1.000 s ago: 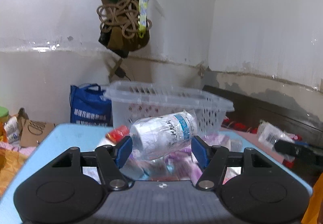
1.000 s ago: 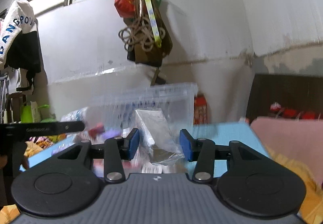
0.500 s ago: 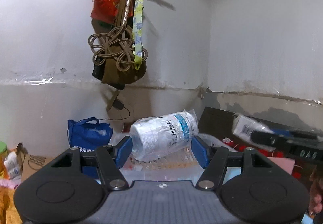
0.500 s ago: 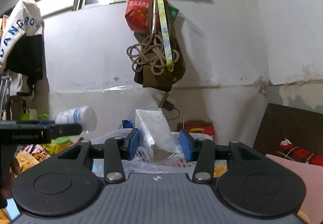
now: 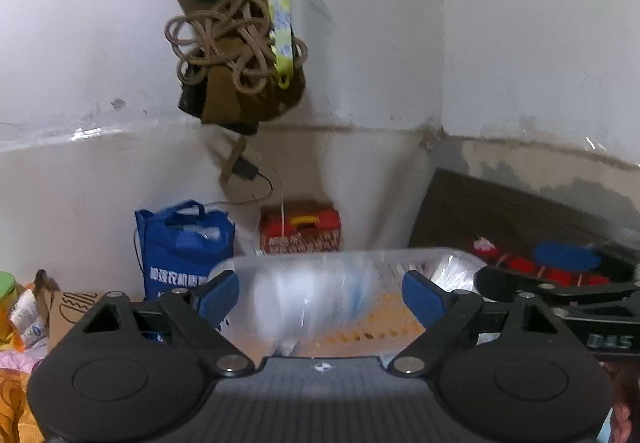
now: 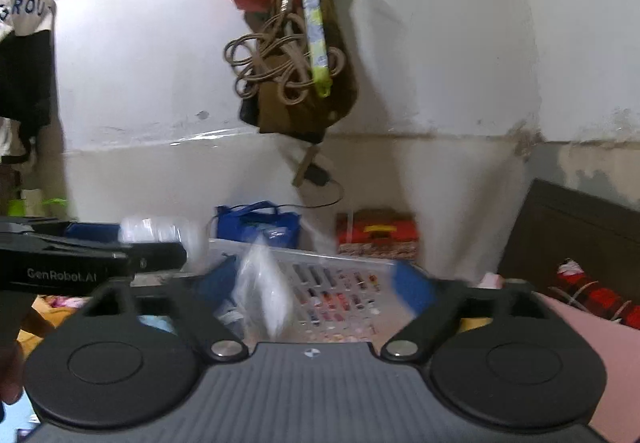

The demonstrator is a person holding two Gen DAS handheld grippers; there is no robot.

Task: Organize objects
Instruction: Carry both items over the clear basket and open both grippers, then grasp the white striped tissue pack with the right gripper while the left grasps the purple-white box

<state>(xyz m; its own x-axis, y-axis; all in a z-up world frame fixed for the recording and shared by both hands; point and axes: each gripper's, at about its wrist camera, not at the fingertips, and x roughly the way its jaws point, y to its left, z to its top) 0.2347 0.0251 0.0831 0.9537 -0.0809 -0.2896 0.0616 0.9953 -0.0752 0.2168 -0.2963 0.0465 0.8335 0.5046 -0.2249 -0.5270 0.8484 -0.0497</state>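
My left gripper [image 5: 320, 299] hovers over a clear plastic basket [image 5: 404, 327], its jaws opening wide. A clear water bottle with a blue label [image 5: 308, 303] is a blur between the blue pads [image 5: 424, 301], loose and dropping toward the basket. My right gripper [image 6: 314, 287] is also over the basket [image 6: 344, 283] with jaws opening. A clear plastic packet [image 6: 266, 295] blurs near its left pad, free of both pads. In the right wrist view the left gripper [image 6: 80, 255] shows at the left with the bottle [image 6: 156, 231] beside it.
A blue bag [image 5: 184, 243] and a red box [image 5: 300, 229] stand on the floor against the white wall behind the basket. Rope and bags [image 5: 236, 43] hang from the wall above. A dark board [image 5: 520, 219] leans at the right. A cardboard box [image 5: 64, 307] sits at the left.
Both grippers have moved forward over the basket and their jaws have spread wide. The bottle and the packet, gripped before, are now loose and blurred as they fall.
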